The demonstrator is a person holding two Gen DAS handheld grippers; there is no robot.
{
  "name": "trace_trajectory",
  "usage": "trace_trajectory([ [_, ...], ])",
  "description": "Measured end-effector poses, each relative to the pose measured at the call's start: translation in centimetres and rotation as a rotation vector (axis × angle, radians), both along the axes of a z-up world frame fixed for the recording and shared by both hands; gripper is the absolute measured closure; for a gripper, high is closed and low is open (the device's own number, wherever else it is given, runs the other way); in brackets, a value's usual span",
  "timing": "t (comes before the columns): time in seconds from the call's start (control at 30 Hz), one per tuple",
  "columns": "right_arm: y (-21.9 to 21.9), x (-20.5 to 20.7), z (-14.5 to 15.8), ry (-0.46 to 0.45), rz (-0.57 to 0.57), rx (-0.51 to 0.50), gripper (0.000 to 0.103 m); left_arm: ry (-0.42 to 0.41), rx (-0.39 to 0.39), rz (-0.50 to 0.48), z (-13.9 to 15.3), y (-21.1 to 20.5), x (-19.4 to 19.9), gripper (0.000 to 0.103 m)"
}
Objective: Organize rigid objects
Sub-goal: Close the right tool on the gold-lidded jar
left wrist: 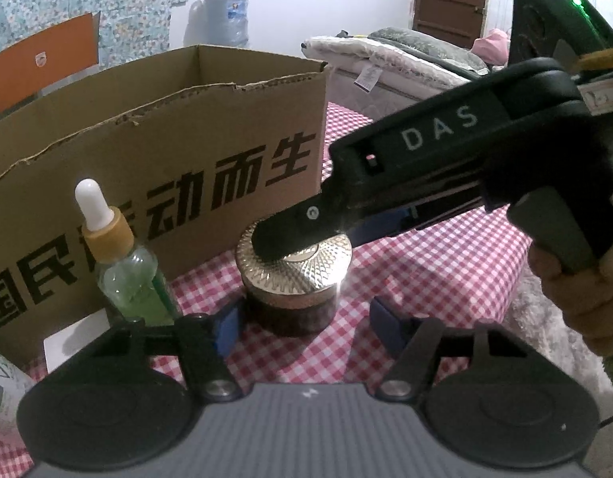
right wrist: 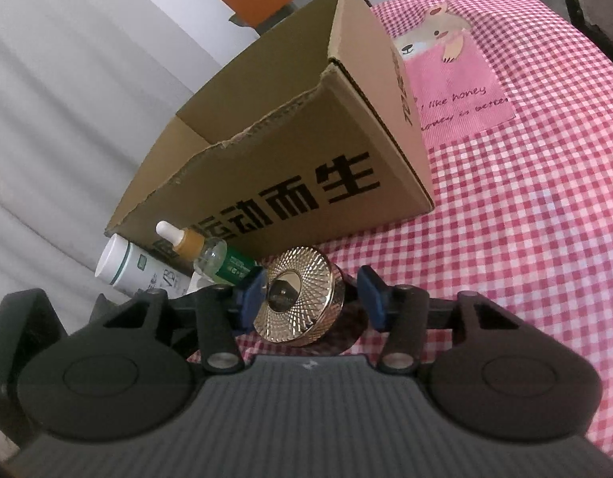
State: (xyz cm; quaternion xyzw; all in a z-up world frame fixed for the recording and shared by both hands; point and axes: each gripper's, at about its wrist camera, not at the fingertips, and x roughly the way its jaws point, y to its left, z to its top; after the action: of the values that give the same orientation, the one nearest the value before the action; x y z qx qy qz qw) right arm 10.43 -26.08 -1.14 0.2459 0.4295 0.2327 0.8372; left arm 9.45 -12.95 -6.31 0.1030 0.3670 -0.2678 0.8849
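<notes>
- Jar [left wrist: 292, 279] w/ gold faceted lid and dark body stands upright on the pink-and-white checked cloth [left wrist: 445, 271], just in front of the cardboard box [left wrist: 155, 151].
- Left gripper [left wrist: 304, 326]: jaws partly open, blue pads either side of the jar's base. Left pad looks close to the jar wall, right pad clearly apart. Not gripping.
- Right gripper [right wrist: 312, 298] comes in from the right in the left wrist view, 1 dark finger lying across the lid top.
- In the right wrist view its 2 blue pads flank the lid. Left pad at or on the rim, can't tell which; right pad w/ a small gap. Jaws at mid width, no firm grip seen.
- A hand [left wrist: 577, 298] holds the right gripper's handle at the right edge.
- Dropper bottle [left wrist: 127, 267], green liquid, tan collar, white bulb, upright left of the jar, near the box front.
- White tube w/ green band [right wrist: 139, 269] sits left of the dropper bottle.
- Box open on top, black printed characters on its front; can't see its inside.
- Cloth has a pink bear patch [right wrist: 453, 79] beyond the box.
</notes>
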Motion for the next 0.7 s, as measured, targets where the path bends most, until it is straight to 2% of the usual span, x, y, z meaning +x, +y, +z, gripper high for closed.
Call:
trace_trajectory([
  [0.43, 0.8, -1.9, 0.2, 0.011, 0.008, -0.002, 0.051, 0.046, -0.036, 0.003, 0.7, 1.4, -0.7, 0.037],
  [0.7, 2.5, -3.4, 0.3, -0.003, 0.037, -0.019, 0.049, 0.043, -0.013, 0.012, 0.8, 2.2, -3.1, 0.038],
])
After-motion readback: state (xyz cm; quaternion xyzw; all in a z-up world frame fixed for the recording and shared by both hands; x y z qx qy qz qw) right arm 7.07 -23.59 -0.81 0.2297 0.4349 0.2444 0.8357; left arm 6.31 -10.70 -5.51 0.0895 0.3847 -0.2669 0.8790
